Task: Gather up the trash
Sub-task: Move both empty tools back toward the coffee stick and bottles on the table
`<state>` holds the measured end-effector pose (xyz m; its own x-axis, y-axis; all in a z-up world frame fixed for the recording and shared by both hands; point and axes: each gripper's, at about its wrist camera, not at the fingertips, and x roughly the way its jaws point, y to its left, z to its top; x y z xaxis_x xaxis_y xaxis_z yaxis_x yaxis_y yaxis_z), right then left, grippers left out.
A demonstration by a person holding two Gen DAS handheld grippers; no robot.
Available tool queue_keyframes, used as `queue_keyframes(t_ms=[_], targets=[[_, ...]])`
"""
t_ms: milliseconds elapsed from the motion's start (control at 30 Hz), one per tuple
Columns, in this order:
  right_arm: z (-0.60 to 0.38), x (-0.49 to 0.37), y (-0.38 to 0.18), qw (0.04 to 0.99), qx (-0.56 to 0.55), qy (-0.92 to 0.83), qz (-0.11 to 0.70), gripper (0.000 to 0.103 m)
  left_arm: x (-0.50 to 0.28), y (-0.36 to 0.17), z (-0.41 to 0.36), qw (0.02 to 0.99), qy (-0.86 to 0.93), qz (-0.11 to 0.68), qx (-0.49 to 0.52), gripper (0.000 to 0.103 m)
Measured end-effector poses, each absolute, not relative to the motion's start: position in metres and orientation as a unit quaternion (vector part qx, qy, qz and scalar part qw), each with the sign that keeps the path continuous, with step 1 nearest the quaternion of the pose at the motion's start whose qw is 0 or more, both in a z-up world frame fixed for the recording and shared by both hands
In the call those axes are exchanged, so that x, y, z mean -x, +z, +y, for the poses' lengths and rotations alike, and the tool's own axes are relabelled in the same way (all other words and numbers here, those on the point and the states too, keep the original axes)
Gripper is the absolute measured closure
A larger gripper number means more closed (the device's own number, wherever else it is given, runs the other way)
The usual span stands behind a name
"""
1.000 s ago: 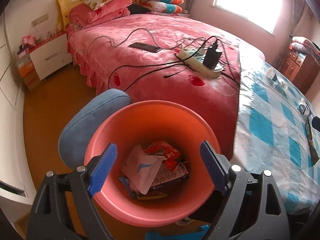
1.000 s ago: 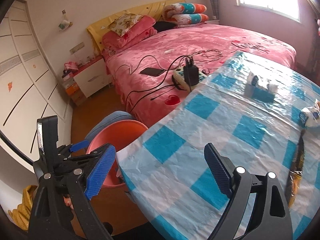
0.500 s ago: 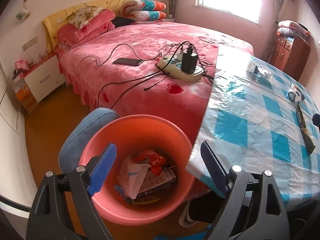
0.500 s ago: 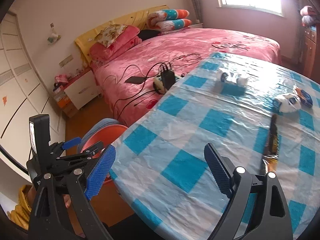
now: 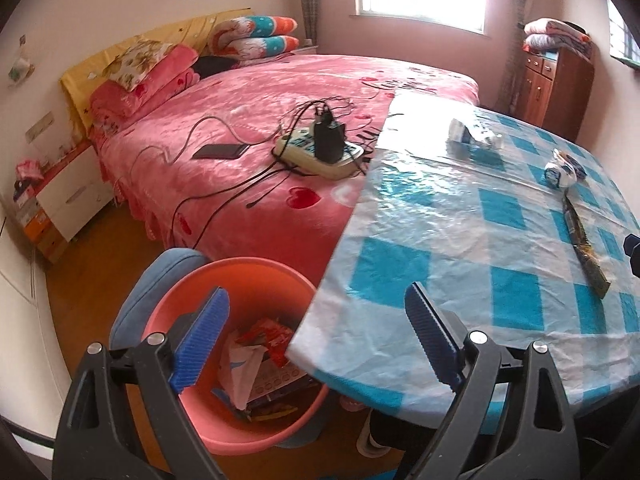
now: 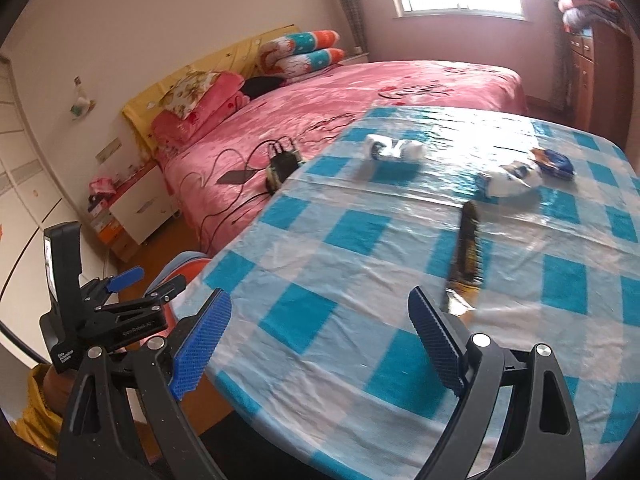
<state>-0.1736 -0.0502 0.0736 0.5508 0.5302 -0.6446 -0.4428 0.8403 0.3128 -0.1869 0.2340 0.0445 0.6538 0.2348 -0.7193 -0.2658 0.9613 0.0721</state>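
In the left wrist view, the left gripper (image 5: 316,344) has its blue ribbed jaws spread wide with nothing between them; they have just been opening a little further. A second ago the round salmon-pink plastic bin (image 5: 208,428) filled the space between these jaws; now it sits low and to the left, under and beside the left jaw, with crumpled red and white wrappers (image 5: 260,356) already lying inside, and the edge of the round table under a blue-and-white checked plastic cloth (image 5: 452,248) has slid in beneath the right jaw. Ahead and to the right of the jaws lie the leftovers: a long dark snack wrapper (image 5: 585,248), a crumpled blue-and-white packet (image 5: 559,172) beyond it, and a white crumpled wrapper (image 5: 472,136) farther off. In the right wrist view, the right gripper (image 6: 320,344) is equally wide open and empty, and it has swung from the table's edge to over the cloth; the long dark wrapper (image 6: 466,256) now lies just ahead of its right jaw, the packets (image 6: 516,178) well beyond. The left gripper (image 6: 132,296) shows off to the left by the bin. This reads as a drop finished and both tools turning back for more, the dark wrapper likeliest next.
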Motion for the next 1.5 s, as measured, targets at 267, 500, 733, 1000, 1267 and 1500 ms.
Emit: queue_keyframes(t_ms=[267,500,733,1000,1267,1500], targets=[[-0.089,0.172,0.069,0.885,-0.082,0.248,0.384,0.014,0.174,0.049,0.209,0.911,0.118,0.395,0.002,0.013],[-0.125,0.167,0.067,0.894,-0.105,0.215,0.379,0.014,0.152,0.059,0.183,0.916,0.089,0.391,-0.013,0.013],[-0.171,0.150,0.066,0.903,-0.130,0.163,0.376,0.014,0.115,0.071,0.153,0.923,0.050,0.381,-0.016,0.013],[-0.220,0.121,0.064,0.906,-0.152,0.116,0.377,0.014,0.047,0.070,0.124,0.921,0.018,0.390,-0.010,0.013],[-0.249,0.086,0.063,0.907,-0.159,0.097,0.377,0.014,-0.024,0.056,0.117,0.903,-0.005,0.424,0.069,0.013],[-0.252,0.057,0.056,0.903,-0.153,0.103,0.388,0.014,-0.071,0.036,0.118,0.884,-0.008,0.445,0.142,0.013]])
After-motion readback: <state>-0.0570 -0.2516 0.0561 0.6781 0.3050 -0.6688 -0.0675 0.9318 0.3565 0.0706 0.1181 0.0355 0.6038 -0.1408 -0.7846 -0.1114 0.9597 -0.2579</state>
